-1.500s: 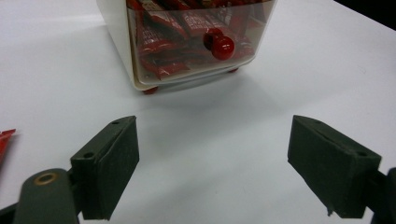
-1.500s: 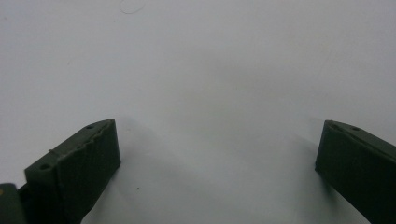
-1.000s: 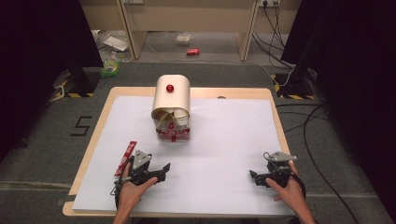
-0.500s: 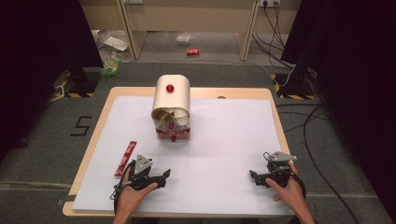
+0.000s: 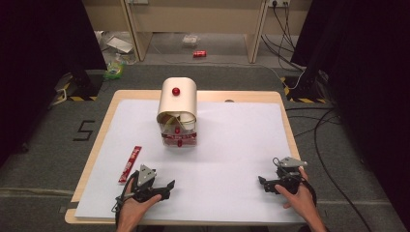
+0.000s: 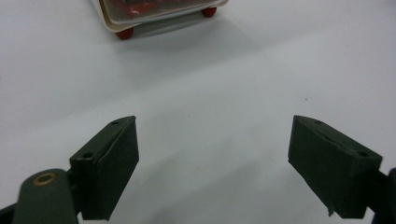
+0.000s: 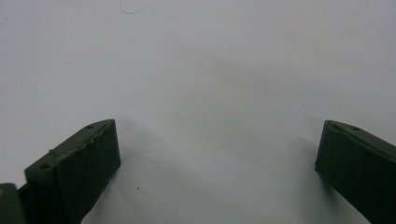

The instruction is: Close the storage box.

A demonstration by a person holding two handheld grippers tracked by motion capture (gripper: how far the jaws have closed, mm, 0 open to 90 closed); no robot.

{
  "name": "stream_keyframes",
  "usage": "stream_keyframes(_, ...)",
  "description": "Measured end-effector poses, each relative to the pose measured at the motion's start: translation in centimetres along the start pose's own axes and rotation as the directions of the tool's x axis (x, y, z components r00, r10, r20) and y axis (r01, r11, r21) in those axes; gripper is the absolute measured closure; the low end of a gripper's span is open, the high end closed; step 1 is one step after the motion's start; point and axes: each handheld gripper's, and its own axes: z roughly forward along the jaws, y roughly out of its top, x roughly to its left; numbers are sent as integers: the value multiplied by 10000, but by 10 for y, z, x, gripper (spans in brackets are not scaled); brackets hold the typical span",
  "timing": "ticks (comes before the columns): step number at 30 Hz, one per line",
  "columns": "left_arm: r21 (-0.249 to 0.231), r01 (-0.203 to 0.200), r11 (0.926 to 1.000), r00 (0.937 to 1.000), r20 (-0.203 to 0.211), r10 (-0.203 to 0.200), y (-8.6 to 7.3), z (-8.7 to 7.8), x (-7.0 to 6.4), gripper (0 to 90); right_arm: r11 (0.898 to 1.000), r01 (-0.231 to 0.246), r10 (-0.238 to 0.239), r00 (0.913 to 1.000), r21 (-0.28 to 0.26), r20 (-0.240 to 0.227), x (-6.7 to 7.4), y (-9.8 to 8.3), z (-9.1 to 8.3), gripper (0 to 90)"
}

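The red stick packet lies flat on the white sheet at the lower left of the high view, just up and left of the left gripper. Its long axis runs from lower left to upper right, roughly toward the cream box at the middle of the frame. The left gripper is much the nearer tool; the right gripper sits well apart at the lower right. Both rest low over the sheet with jaws spread wide and nothing between them, as each gripper view shows: left gripper, right gripper.

The packet looks thin, glossy and flexible, so it likely needs a pinch across its narrow width. The box has a rounded, smooth top with a red knob; its open front shows a clear-walled tray on small red feet. The gripper pads are dark, matte and ridged.
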Motion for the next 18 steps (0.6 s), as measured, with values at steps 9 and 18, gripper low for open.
stream_keyframes(9, 38, -21, 10000, 10000, -9, 21, -6, -5, -2, 156, 10000, -2, 2, 10000, -3, -2, 0, 0, 0, 4)
stream_keyframes(18, 110, -17, 9999, 10000, -11, 17, -15, -10, -4, 155, 10000, -1, 1, 10000, -3, 2, 0, 0, 0, 4)
